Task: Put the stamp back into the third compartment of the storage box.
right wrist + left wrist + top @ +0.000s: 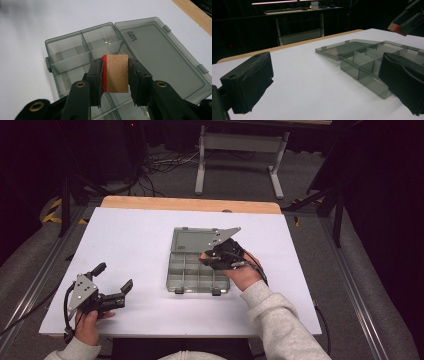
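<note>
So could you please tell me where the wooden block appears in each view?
High view: block right of centre, in the right claw over the box.
Left gripper view: block top right, above the box.
Right gripper view: block centre, between the jaws.
Shared landmark: the open box's lid.

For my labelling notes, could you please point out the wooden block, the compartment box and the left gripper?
wooden block (117, 73): right gripper view, bare wood face.
compartment box (176, 279): high view, left wall.
left gripper (115, 279): high view, between its open fingertips.
</note>
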### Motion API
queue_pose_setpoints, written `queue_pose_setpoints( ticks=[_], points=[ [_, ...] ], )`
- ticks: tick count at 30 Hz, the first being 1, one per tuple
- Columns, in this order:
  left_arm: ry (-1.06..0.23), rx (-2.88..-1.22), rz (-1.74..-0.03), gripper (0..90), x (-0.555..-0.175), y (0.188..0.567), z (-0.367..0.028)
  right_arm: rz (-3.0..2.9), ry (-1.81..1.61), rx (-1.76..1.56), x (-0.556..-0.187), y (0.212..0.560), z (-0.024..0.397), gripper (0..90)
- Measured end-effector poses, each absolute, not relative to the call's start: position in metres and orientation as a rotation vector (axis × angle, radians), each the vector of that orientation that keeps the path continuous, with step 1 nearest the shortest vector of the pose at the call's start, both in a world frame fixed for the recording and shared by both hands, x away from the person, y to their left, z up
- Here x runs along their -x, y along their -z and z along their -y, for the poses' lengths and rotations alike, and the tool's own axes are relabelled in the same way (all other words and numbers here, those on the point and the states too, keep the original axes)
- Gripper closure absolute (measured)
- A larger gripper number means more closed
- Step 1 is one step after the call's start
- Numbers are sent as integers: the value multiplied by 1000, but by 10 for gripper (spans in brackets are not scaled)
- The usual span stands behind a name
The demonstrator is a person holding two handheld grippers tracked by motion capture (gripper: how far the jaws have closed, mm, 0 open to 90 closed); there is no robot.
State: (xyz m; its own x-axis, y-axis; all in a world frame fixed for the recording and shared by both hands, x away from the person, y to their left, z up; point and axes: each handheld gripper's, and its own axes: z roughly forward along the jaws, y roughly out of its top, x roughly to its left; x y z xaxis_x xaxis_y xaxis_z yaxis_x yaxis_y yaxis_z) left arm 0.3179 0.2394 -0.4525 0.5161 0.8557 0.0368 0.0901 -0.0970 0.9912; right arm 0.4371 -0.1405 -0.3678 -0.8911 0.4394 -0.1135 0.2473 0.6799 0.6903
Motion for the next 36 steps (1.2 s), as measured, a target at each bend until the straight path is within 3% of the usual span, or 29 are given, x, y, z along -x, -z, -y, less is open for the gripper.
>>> queue_pose_setpoints(
  ticks=[36],
  points=[
    [-791,-1549,-842,7,-318,453,-240,-2682,-880,-675,-468,392,134,660]
  ],
)
